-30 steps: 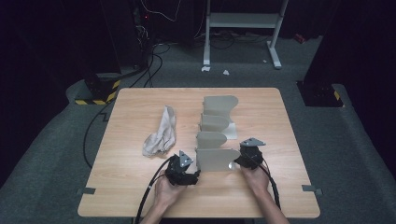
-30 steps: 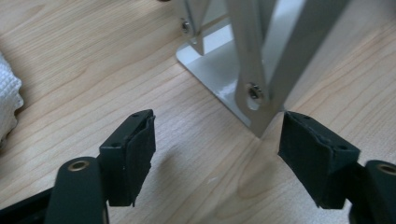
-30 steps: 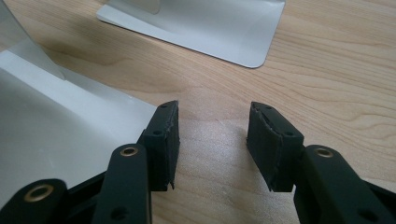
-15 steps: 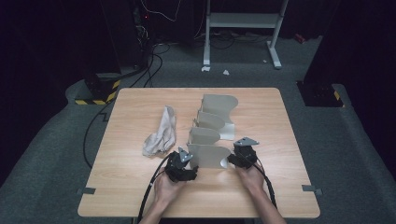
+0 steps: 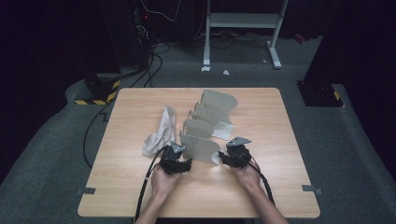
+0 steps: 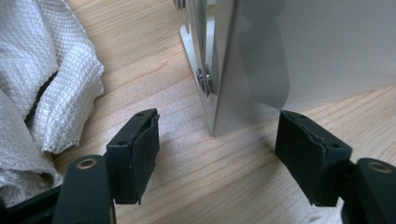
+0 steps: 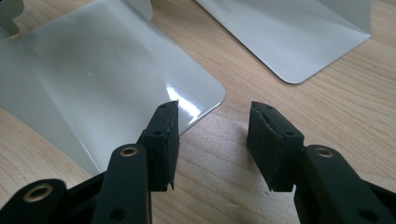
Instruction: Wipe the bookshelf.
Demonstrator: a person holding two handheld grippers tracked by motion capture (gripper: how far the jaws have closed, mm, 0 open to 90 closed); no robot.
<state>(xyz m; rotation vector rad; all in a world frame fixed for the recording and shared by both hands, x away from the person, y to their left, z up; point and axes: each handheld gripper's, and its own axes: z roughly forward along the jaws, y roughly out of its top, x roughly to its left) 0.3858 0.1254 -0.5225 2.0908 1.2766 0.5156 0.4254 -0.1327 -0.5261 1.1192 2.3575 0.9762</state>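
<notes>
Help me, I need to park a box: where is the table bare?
Bare: the right strip beside the metal bookends, the far-left corner beyond the white cloth, and the near edge of the table. Crowded: the middle, with the left gripper and right gripper.

The right gripper hangs low over the wooden table, its two black jaws parted with bare wood in the gap between them. The left-hand jaw overlaps the rounded corner of a flat grey metal plate that lies on the table and bends upward toward the left edge; a spot of light glints on it just above the jaw. Farther back, a second grey metal plate rests on the wood, well apart from the jaws.
</notes>
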